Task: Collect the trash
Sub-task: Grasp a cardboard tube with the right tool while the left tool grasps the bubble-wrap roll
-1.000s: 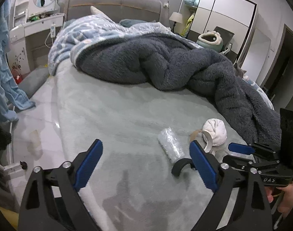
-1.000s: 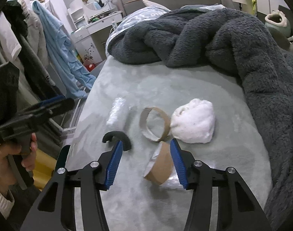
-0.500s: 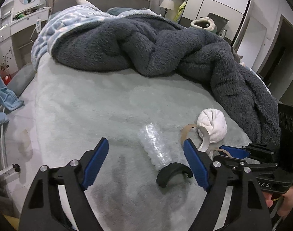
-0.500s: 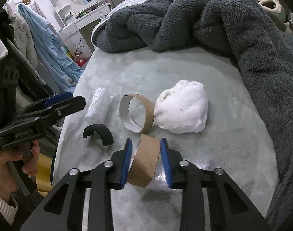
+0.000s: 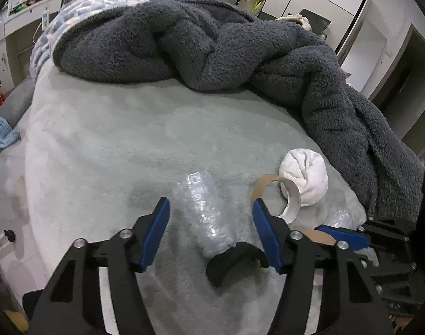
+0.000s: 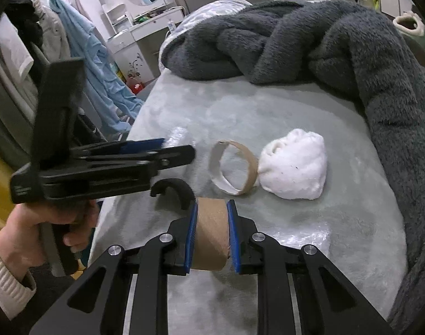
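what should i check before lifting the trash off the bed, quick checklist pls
1. Right gripper jaws clamped on cardboard tube: ok.
2. Left gripper jaws closing around the bubble wrap roll, pads not yet pressing it: not ok.
3. Black curved piece lies at the roll's near end, may get caught: not ok.
4. Cardboard ring and white wad clear of both grippers: ok.
5. Trash bin to drop into: cannot tell, none in view.
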Available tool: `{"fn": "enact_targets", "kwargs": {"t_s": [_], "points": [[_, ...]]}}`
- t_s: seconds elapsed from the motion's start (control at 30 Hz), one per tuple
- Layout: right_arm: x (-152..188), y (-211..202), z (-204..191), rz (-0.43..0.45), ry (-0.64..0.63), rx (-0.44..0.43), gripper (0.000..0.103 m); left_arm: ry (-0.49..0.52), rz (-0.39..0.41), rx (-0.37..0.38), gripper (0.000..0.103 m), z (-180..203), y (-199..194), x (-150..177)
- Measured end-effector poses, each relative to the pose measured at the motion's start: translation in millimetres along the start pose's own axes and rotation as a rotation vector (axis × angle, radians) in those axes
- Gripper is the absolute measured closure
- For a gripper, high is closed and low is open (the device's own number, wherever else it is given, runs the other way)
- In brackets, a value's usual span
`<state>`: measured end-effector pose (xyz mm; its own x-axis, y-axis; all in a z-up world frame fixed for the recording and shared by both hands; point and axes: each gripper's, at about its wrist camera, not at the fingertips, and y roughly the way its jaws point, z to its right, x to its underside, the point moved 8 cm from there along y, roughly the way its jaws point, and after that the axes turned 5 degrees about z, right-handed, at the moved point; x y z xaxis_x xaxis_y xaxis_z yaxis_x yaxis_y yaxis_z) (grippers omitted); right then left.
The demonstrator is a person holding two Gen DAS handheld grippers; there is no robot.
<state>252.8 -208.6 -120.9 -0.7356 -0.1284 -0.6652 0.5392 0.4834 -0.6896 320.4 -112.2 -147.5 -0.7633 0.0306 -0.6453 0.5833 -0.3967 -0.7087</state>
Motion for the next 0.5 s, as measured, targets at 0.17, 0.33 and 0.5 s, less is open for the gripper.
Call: {"fn": "enact_targets", "kwargs": {"t_s": [0.17,0.33,0.5], "points": [[1.6,-5.6,-0.8,0.008,-0.005,-0.013,0.082,-0.004,-0.012,0.008,0.068,4.7,7.2,0.7],[1.5,-9.5,1.7,0.02,0.009,-0.025,0.082,-0.002,0.0,-0.011,0.072,4.6,7.2,0.9],[1.5,-12.6,-5.8,0.032,0.013,-0.04,0.082,0.01,0.046,-0.038,0.072,0.8,-8.3,-3.1]]}}
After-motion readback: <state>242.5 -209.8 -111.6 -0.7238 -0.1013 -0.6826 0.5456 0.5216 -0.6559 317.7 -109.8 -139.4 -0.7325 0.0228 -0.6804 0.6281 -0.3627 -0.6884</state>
